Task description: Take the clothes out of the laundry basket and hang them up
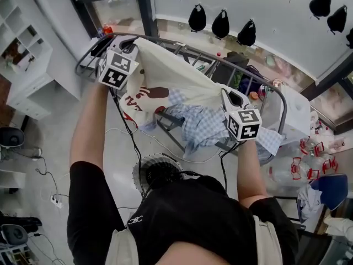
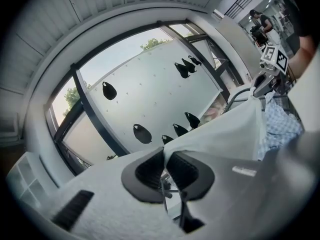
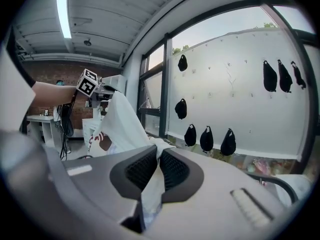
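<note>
Garment [image 1: 176,79], white with a red print, hung stretched between both grippers across upper centre of the head view, over the metal drying rack [image 1: 85,57]. Left gripper [image 1: 132,48], upper left, had its jaws pressed together on one edge of the cloth. Right gripper [image 1: 227,97], centre right, pinched the opposite edge. Blue checked cloth [image 1: 201,127] lay draped on the rack just below

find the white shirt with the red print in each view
Head view: white shirt upper centre, stretched between left gripper and right gripper.
Left gripper view: it runs from the jaws toward the right.
Right gripper view: it runs from the jaws up-left.
Shared landmark: black shapes hanging on the wall.
</note>
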